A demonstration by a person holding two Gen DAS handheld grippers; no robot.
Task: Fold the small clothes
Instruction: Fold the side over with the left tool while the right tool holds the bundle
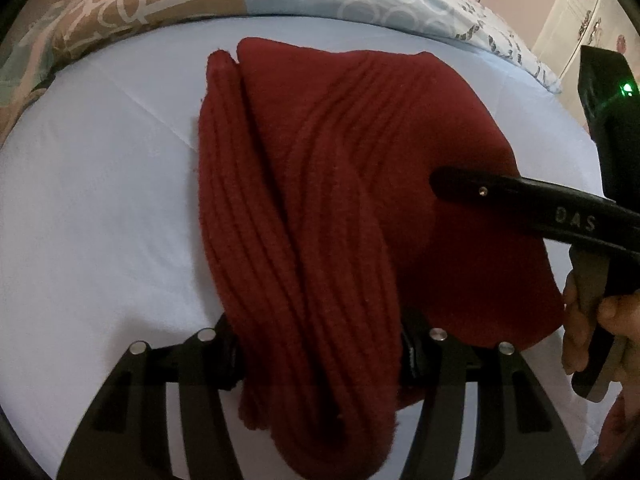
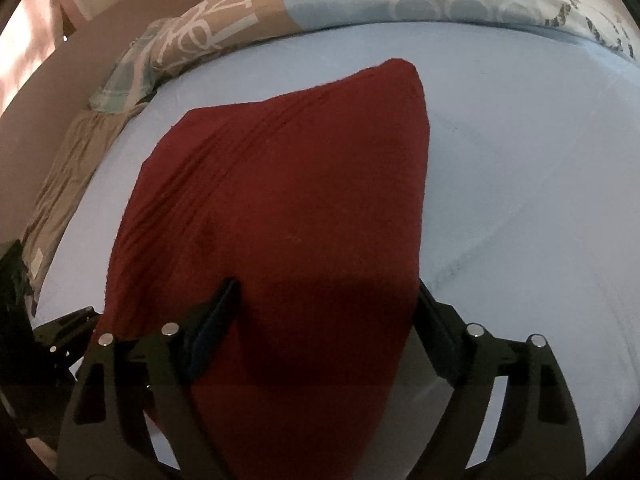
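Note:
A dark red ribbed knit garment lies on a pale blue bed sheet. Its near end is bunched into thick folds between the fingers of my left gripper, which is shut on it. From the right, one finger of my right gripper reaches over the cloth. In the right wrist view the garment spreads smooth and flat between the fingers of my right gripper. The left finger rests on the cloth and the right one stands at its edge, without pinching it.
A patterned tan and light blue duvet is heaped along the far side of the sheet. A hand holds the right gripper's handle at the right edge. Pale wardrobe doors stand at the far right.

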